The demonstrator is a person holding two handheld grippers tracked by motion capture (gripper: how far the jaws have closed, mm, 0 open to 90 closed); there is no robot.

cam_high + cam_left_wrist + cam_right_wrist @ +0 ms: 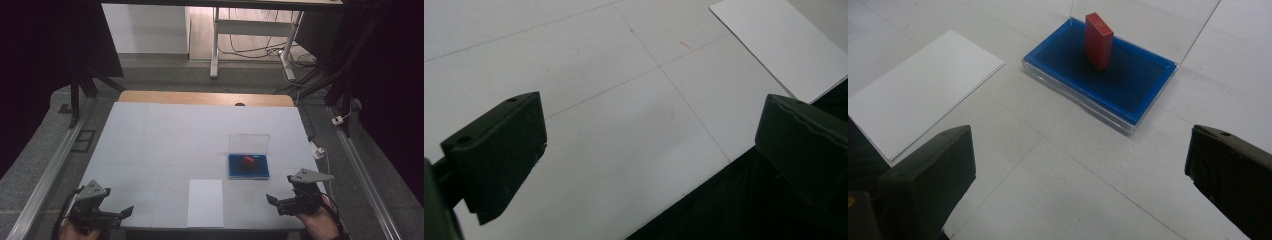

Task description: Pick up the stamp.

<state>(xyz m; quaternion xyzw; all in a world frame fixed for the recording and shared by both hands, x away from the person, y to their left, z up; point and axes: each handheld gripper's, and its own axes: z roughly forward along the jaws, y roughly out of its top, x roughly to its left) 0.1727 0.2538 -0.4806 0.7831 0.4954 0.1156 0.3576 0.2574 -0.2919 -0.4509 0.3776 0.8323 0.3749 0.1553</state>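
Red block upright, tilted, long axis vertical, in blue tray.

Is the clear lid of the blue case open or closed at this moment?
Open. The clear lid stands up from the far edge of the blue case, and the red block stands uncovered on the blue inside.

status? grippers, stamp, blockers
Left gripper and right gripper open, empty, at near edge. Red stamp upright in open blue ink pad. White paper alongside; path clear.

Red block stands tilted in open blue-lined case.
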